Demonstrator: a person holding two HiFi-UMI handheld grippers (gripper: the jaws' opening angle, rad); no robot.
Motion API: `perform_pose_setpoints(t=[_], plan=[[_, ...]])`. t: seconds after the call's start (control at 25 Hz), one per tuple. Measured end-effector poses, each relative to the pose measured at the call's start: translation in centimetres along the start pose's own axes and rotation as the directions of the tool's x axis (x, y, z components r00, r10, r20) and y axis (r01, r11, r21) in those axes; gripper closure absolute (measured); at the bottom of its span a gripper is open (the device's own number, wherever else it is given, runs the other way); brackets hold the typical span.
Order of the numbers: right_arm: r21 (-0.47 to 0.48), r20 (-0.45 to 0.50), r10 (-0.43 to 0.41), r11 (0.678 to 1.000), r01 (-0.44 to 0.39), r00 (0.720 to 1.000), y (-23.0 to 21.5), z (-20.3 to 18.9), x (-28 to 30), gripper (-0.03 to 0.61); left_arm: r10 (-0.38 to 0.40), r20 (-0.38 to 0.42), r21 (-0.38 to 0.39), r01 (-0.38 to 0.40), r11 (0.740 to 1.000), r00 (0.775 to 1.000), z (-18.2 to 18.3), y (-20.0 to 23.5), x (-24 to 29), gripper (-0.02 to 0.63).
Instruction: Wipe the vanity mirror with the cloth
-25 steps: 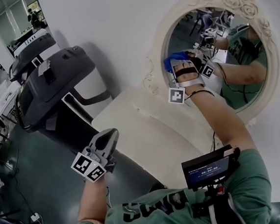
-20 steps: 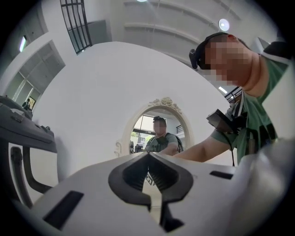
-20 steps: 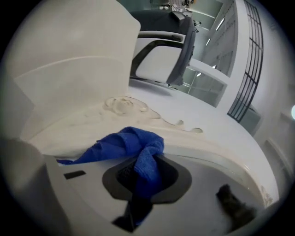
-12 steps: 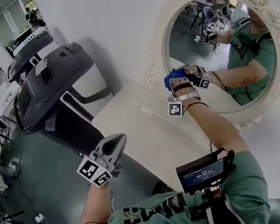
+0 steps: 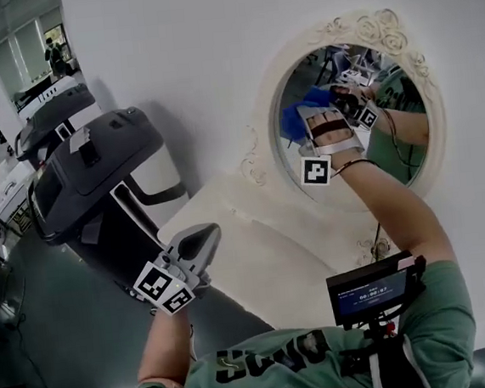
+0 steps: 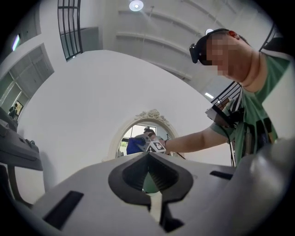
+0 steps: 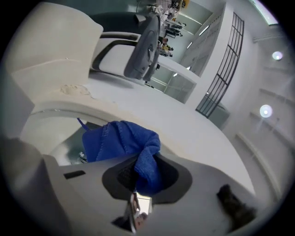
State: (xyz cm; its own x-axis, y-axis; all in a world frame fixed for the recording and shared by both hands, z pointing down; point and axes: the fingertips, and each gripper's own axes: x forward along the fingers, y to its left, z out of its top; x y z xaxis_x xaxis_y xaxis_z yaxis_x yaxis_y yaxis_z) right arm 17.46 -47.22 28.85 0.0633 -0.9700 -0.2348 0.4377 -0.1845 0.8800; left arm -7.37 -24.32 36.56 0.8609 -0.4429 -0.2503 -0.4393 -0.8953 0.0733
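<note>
My right gripper has its fingers clamped on a bunched blue cloth at the left edge of the ornate white mirror. My left gripper has its fingers clenched and empty.

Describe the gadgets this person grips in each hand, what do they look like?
The left claw and right claw are pale grey shells with dark ribbed insides. Each carries a white cube with black square markers. The person wears a green short-sleeved shirt.

The right arm stretches forward, the right gripper has its fingers clamped on the blue cloth, and the left gripper is held low, fingers together.
</note>
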Motion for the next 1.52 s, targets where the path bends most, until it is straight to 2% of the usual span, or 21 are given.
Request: perform_pose_setpoints(t=[0.12,0.24,0.44,0.56,0.68,0.76,0.84,1.04,1.16,1.32,1.4,1.52], plan=[[0.004,-0.086,-0.074,0.997,0.074,0.994,-6.9,-4.6,1.5,0.531,-0.013,0.030,0.015,0.012,1.000,0.999,1.0,0.0,-0.2,0.603],[-0.007,-0.144,-0.096,0.995,0.095,0.985,-10.5,-7.8,2.8,0.531,-0.022,0.042,0.030,0.021,0.999,0.999,1.5,-0.1,-0.3,0.603],[0.008,-0.167,-0.030,0.999,0.031,0.986,-9.5,-9.9,4.5,0.531,-0.020,0.051,0.029,0.019,0.999,0.998,1.6,0.3,-0.5,0.603],[-0.051,-0.223,-0.106,0.994,0.097,0.969,-10.7,-10.9,4.6,0.532,-0.012,0.052,0.023,0.010,1.000,0.999,1.5,0.8,-0.7,0.603],[-0.019,-0.225,-0.097,0.995,0.095,0.969,-10.4,-10.3,4.5,0.532,-0.004,0.047,0.012,0.003,1.000,0.999,1.1,1.2,-0.9,0.603],[0.001,-0.196,-0.066,0.998,0.068,0.978,-8.5,-8.9,4.5,0.534,0.001,0.043,0.000,-0.001,1.000,0.999,0.7,1.4,-0.9,0.603],[-0.018,-0.166,-0.042,0.999,0.040,0.985,-5.1,-6.9,4.1,0.534,0.004,0.033,-0.016,-0.003,1.000,0.999,-0.1,1.5,-0.8,0.603],[-0.080,-0.069,0.060,0.995,-0.065,0.996,7.3,0.6,2.1,0.534,0.025,-0.017,-0.055,-0.026,0.998,1.000,-2.5,2.1,-1.5,0.603],[-0.091,-0.026,0.153,0.984,-0.155,0.988,14.9,5.0,0.8,0.534,0.052,-0.052,-0.081,-0.056,0.995,0.997,-4.3,2.8,-2.2,0.604],[-0.143,0.015,0.292,0.947,-0.286,0.956,24.8,9.9,-2.2,0.534,0.075,-0.118,-0.133,-0.091,0.987,0.990,-7.7,2.8,-3.4,0.604],[-0.117,0.014,0.312,0.944,-0.308,0.950,27.8,11.1,-3.4,0.536,0.082,-0.152,-0.134,-0.102,0.986,0.985,-9.0,2.6,-4.1,0.603],[-0.055,0.018,0.310,0.950,-0.308,0.951,28.3,11.5,-3.3,0.538,0.088,-0.171,-0.127,-0.110,0.986,0.981,-9.8,2.9,-4.6,0.603]])
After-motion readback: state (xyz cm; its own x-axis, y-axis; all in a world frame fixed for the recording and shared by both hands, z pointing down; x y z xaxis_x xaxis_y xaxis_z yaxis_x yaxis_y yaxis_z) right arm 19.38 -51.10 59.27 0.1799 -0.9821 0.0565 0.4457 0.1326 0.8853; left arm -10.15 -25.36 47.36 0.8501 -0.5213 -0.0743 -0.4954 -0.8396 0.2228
